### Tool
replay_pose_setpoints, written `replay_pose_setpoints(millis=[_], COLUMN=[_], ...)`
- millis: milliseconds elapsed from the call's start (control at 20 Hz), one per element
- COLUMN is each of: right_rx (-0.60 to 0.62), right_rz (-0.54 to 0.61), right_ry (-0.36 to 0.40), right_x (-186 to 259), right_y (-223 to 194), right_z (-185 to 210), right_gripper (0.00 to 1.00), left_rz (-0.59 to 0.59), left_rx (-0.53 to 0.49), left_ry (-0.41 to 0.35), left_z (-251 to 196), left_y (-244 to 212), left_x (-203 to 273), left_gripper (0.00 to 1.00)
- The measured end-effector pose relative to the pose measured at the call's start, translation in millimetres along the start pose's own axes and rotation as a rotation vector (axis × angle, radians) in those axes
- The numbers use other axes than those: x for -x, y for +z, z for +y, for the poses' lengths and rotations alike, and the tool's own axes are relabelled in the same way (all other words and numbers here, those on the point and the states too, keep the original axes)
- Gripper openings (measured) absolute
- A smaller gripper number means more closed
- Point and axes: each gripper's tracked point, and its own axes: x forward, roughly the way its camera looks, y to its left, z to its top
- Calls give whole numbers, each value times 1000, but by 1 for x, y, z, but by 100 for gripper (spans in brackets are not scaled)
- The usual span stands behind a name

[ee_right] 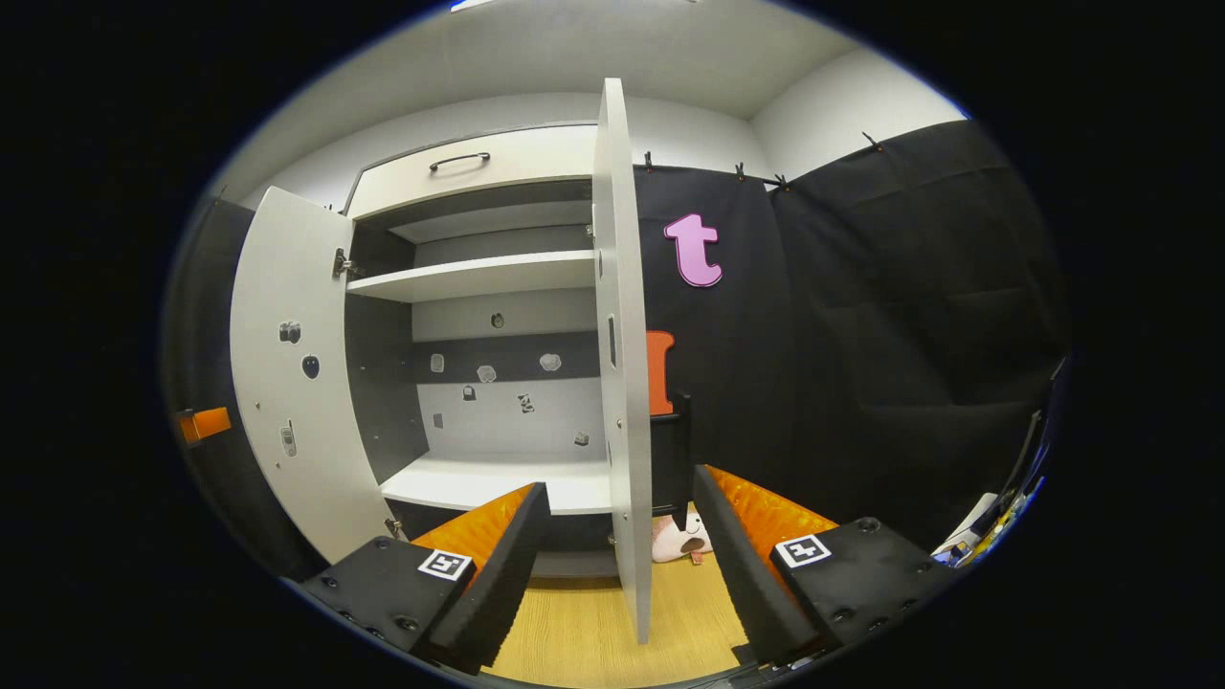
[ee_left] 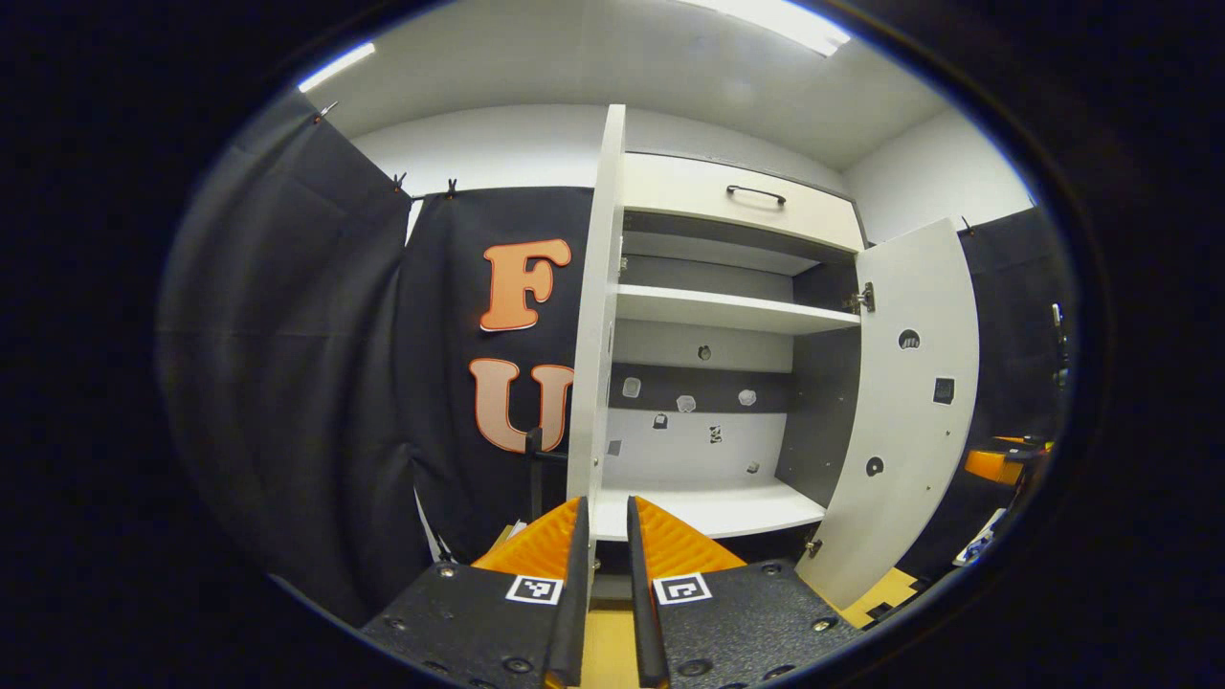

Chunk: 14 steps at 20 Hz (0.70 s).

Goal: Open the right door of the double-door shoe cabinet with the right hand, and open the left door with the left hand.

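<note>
Left gripper view has my left gripper (ee_left: 606, 536) clenched on the edge of the left door (ee_left: 595, 316), both fingers pressing it edge-on. Right gripper view shows my right gripper (ee_right: 622, 531) spread wide, the right door (ee_right: 620, 364) standing between the fingers and touching neither. Farther back, the shoe cabinet (ee_right: 478, 277) stands open, its shelves bare, drawer (ee_left: 737, 196) on top.

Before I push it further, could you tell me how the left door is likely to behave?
The left door looks like a stiff flat panel, so it probably won't flex. Hung on hinges like the right door, it should swing rather than slide.
</note>
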Motion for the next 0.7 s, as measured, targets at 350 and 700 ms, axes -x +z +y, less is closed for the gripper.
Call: replay_pose_setpoints(millis=[350, 700], right_rx=[15, 25], right_rz=[-13, -20], right_ry=[0, -4], right_x=[-2, -3], right_y=[4, 5], right_z=[-5, -9], right_gripper=[91, 99], left_rz=[6, -7], left_rx=[37, 23], left_ry=[39, 10], left_z=[-5, -23], left_y=[0, 7], left_x=[1, 4], left_gripper=[34, 77])
